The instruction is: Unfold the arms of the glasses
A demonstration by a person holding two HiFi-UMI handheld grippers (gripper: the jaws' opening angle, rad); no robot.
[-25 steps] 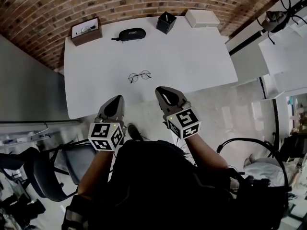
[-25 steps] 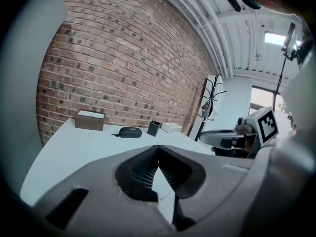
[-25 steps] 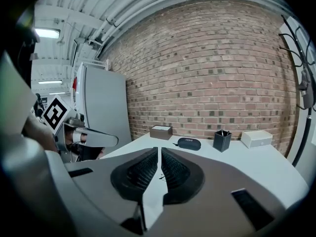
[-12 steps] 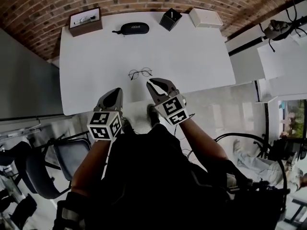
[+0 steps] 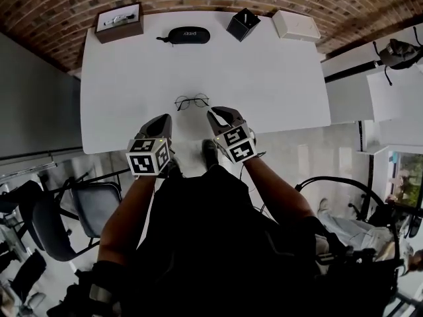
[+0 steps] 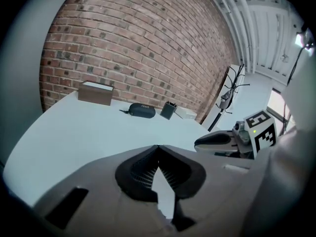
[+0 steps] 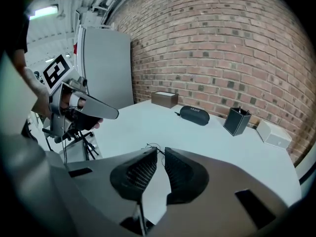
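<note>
Poised over the near edge of the white counter (image 5: 264, 78): left tongs (image 5: 162, 119) pressed fully together on nothing, right tongs (image 5: 218, 114) all but closed and equally empty. Lying flat just beyond and between the two tips, untouched: the round wire glasses (image 5: 192, 102), arms too fine to make out from above. Well apart along the far edge: a wooden box (image 5: 119, 22), a dark glasses case (image 5: 188, 35), a black holder (image 5: 244, 24) and a white box (image 5: 295, 25). Likeliest first failure, with tongs arriving shut: no grip at all, only a nudge, sending the light frame skidding across the smooth top. Risky too: pulling one arm outward with nothing steadying the front, probably dragging or spinning the whole pair instead of working the hinge. Also worth fearing: closing on a lens rather than the rim, with a smear or a slip as the result, or squeezing and levering so thin a wire hard enough to bend it. Little margin toward the near edge, either, given any careless sweep in that direction.
</note>
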